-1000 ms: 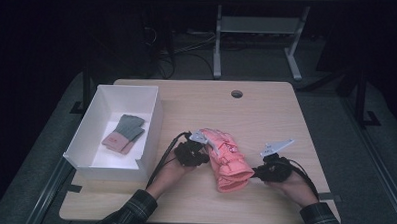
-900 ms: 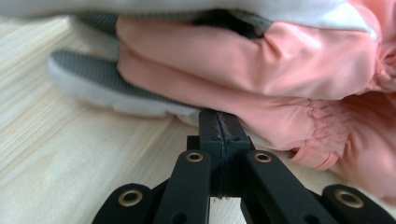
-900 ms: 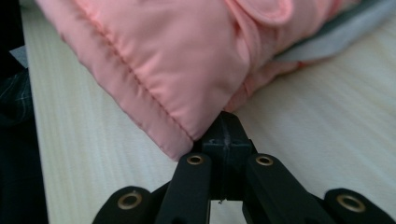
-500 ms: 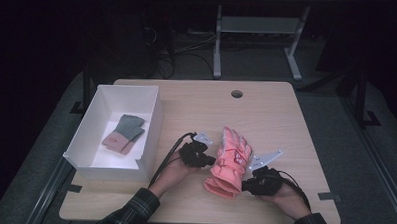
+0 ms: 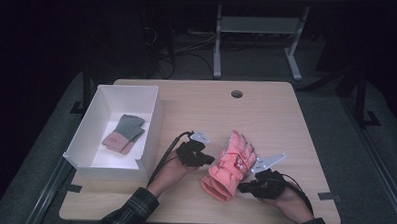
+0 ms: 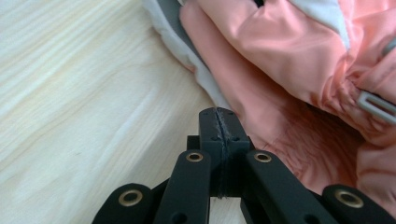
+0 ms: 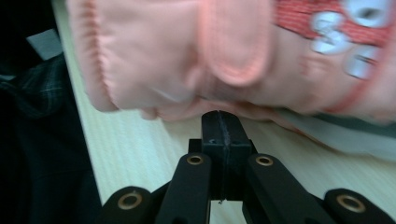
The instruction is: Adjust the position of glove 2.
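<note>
Dark floor surrounds the pale wooden tabletop (image 5: 266,109). At lower centre of the high view lies a pink glove (image 5: 229,165), fingers toward the upper right, cuff toward the lower left. The left claw (image 5: 208,158) sits just left of the glove, jaws pressed together with nothing between them. The right claw (image 5: 244,185) is at the glove's lower right edge, jaws together too, empty. A white box (image 5: 153,128) at left holds folded cloths (image 5: 123,133).

Pink glove (image 7: 196,60) – red patch w/ white lettering, too blurred to read; no other legible txt.
</note>
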### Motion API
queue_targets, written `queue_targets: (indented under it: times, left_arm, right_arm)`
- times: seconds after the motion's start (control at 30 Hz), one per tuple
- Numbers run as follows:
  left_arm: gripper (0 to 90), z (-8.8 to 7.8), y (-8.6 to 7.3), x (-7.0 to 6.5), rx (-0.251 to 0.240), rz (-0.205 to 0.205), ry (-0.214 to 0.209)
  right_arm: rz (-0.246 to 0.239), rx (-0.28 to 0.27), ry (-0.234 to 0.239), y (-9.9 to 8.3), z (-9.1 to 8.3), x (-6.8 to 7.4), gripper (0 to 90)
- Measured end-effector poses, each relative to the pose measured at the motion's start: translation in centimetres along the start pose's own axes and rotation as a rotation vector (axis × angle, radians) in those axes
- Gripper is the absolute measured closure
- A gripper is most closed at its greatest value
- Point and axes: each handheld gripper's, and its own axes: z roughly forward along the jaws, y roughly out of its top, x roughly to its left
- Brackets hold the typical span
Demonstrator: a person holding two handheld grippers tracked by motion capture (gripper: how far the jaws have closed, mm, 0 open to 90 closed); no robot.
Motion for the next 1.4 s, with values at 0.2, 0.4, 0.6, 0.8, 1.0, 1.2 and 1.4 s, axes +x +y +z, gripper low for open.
queue_targets:
  times: [0.2,0.4,0.6,0.8,1.0,1.2,1.4]
  left_arm:
    - [87.7,-1.9,-0.9,-0.4,0.009,0.013,0.020]
    - [76.5,-3.1,-1.5,-0.4,0.016,0.006,0.021]
    - [63.1,-3.0,-1.4,-0.4,0.030,0.024,0.027]
    - [58.4,-2.9,-1.4,-0.4,0.023,0.012,0.022]
    - [56.1,-2.9,-1.4,-0.4,0.020,0.014,0.018]
    - [51.5,-2.9,-1.3,-0.3,0.032,0.019,0.018]
    - [42.1,-3.4,-1.0,0.0,-0.003,-0.004,0.035]
  right_arm:
    - [0.032,-0.053,-0.066,-0.6,-2.0,-0.4,90.0]
    - [0.058,-0.148,-0.107,-0.3,-3.8,-1.3,90.0]
    - [0.075,-0.226,-0.128,1.0,-4.4,-2.2,90.0]
    - [0.080,-0.239,-0.147,2.1,-3.8,-3.0,90.0]
    - [0.092,-0.209,-0.148,2.4,-2.2,-3.5,90.0]
    - [0.106,-0.149,-0.156,2.7,-0.5,-3.6,90.0]
    - [0.108,-0.114,-0.156,2.7,0.9,-3.7,90.0]
